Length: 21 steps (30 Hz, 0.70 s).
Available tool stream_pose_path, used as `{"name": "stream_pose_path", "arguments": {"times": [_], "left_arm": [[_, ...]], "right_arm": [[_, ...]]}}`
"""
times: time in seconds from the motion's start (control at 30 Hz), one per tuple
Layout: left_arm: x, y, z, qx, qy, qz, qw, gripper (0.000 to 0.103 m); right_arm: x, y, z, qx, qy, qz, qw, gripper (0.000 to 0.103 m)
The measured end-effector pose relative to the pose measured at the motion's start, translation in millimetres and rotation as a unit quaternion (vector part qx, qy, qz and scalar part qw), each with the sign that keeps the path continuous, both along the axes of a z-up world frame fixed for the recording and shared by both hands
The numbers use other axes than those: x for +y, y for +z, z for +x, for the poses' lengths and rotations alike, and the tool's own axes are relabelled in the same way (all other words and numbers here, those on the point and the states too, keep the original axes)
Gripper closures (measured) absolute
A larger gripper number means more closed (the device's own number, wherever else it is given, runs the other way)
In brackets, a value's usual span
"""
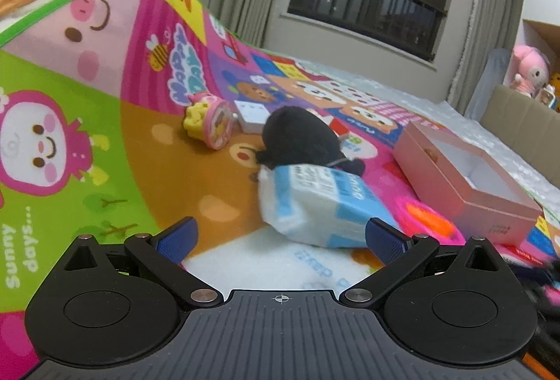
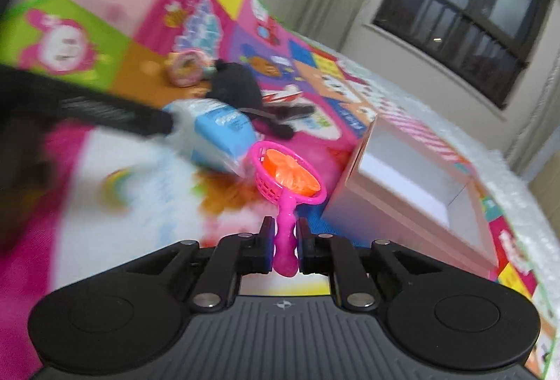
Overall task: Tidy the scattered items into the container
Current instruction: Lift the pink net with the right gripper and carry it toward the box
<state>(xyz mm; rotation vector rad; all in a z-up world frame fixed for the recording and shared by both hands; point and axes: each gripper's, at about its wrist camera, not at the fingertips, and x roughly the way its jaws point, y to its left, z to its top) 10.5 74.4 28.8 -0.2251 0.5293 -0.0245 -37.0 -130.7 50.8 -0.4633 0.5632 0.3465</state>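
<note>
The colourful cartoon play mat [image 1: 147, 142] covers the whole working surface and rides up at its far edge, and every loose item lies on it. The pink cardboard box [image 1: 490, 205], the container for the task, sits open on the mat toward the right; what shows of its white inside is bare. Just left of it lies the blue-and-white tissue pack [image 1: 315, 205], with a black plush toy [image 1: 297, 135] touching its far end, and beyond those a round pink toy clock [image 1: 218, 128], with a yellow toy against it, beside a small white block [image 1: 252, 115]. The left gripper [image 1: 280, 236] hovers over the tissue pack with its blue pads spread wide and nothing between them. The right gripper [image 2: 284, 248] is clenched on the handle of the pink toy fan [image 2: 287, 177], whose orange blades sit in a pink cage, holding it clear of the mat and just short of the box's near wall. The step in hand looks like carrying this first item over. The next move calls for bringing the fan above the box opening, clear of the rim, before letting go; after that the tissue pack appears the nearest pick for the left side.
</note>
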Motion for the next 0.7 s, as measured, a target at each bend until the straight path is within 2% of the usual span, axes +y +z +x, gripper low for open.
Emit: {"name": "stream_pose_path", "arguments": {"times": [0.1, 0.23, 0.33, 0.37, 0.5, 0.57, 0.7], "left_arm": [[-15.0, 2.0, -1.3, 0.013, -0.014, 0.018, 0.9996, 0.0], [-35.3, 6.8, -9.5, 0.023, -0.031, 0.037, 0.9985, 0.0], [-45.9, 6.6, -14.1, 0.035, -0.035, 0.048, 0.9976, 0.0], [-49.3, 5.9, -14.8, 0.038, -0.034, 0.056, 0.9971, 0.0], [-57.1, 3.9, -16.2, 0.055, -0.026, 0.08, 0.9949, 0.0], [-59.5, 4.4, -16.9, 0.061, -0.023, 0.088, 0.994, 0.0], [-61.8, 9.4, -20.7, 0.064, -0.018, 0.104, 0.9924, 0.0]], "right_arm": [[-22.6, -7.0, -32.6, 0.027, 0.014, -0.004, 1.0, 0.091], [-50.8, -18.9, -53.8, 0.03, 0.001, -0.024, 0.999, 0.091], [-75.6, -10.2, -61.9, 0.035, -0.003, 0.026, 0.999, 0.087], [-80.0, -5.9, -62.8, 0.033, -0.003, 0.041, 0.999, 0.082], [-80.0, 2.2, -58.5, 0.008, 0.004, 0.063, 0.998, 0.071], [-72.1, -1.3, -54.7, -0.009, 0.011, 0.052, 0.999, 0.067], [-43.5, -16.2, -35.5, -0.031, 0.021, -0.006, 0.999, 0.066]]}}
